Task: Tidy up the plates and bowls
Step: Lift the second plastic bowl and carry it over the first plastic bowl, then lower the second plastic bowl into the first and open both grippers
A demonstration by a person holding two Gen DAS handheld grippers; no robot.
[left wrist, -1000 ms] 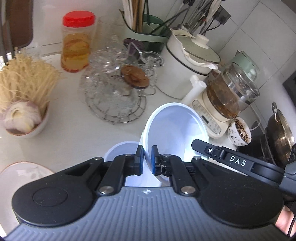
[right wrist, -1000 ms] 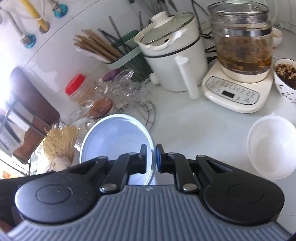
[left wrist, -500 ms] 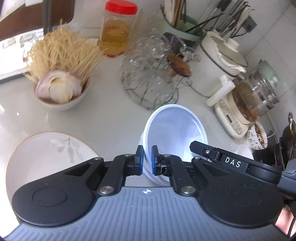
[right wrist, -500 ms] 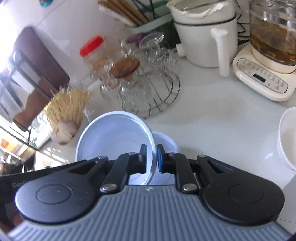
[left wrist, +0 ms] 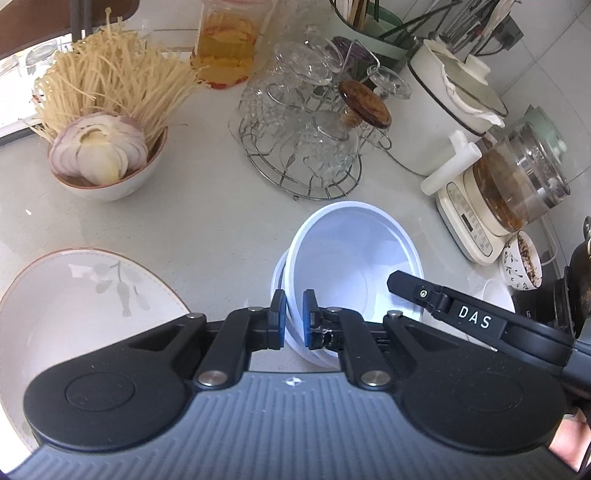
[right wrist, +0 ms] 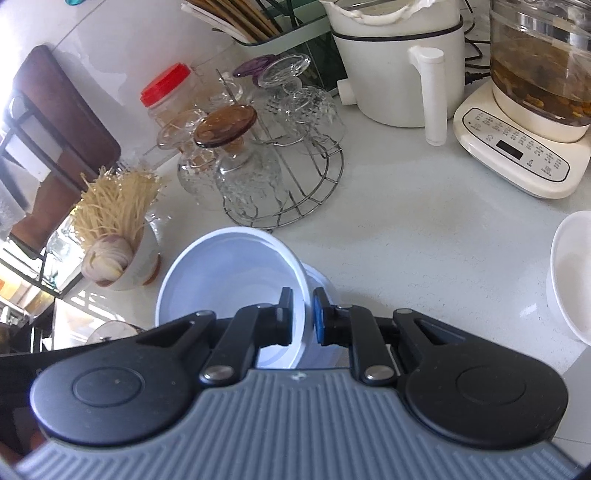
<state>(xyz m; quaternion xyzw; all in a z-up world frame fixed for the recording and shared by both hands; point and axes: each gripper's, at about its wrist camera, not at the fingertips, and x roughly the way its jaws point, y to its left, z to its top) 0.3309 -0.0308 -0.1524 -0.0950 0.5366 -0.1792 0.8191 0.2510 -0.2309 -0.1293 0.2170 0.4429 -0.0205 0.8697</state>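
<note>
On pale speckled counter [left wrist: 207, 221] under white wall tiles, crowded with kitchen gear: wire rack of upturned glasses [left wrist: 306, 147], white kettle [left wrist: 443, 118], glass brewer on cream base [right wrist: 524, 147], green utensil holder [right wrist: 291, 33], red-lidded jar [right wrist: 166, 92], bowl of noodles and sliced onion [left wrist: 107, 158]. Near middle of counter, white bowl [left wrist: 351, 266] tipped inside a second white bowl beneath [right wrist: 317, 288], mouth facing up and toward the rack, axis tilted off vertical. Left tool [left wrist: 293, 321] pinching near rim of tipped bowl, rim wall between blue pads; right tool [right wrist: 302, 317] clamped on rim at opposite side, one pad inside, one outside. Seen only from left wrist: flowered plate [left wrist: 74, 314] at lower left beside the bowls, small patterned cup of dark bits [left wrist: 522, 264] past brewer base, dark pot at far right edge, right tool's arm marked DAS crossing over bowl. Seen only from right wrist: separate white bowl [right wrist: 570, 273] at right edge, well apart from the nested pair, plus dark wooden chair [right wrist: 55, 122] and metal shelf beyond counter's left end. Lower bowl mostly hidden in both views, only a sliver of rim showing.
</note>
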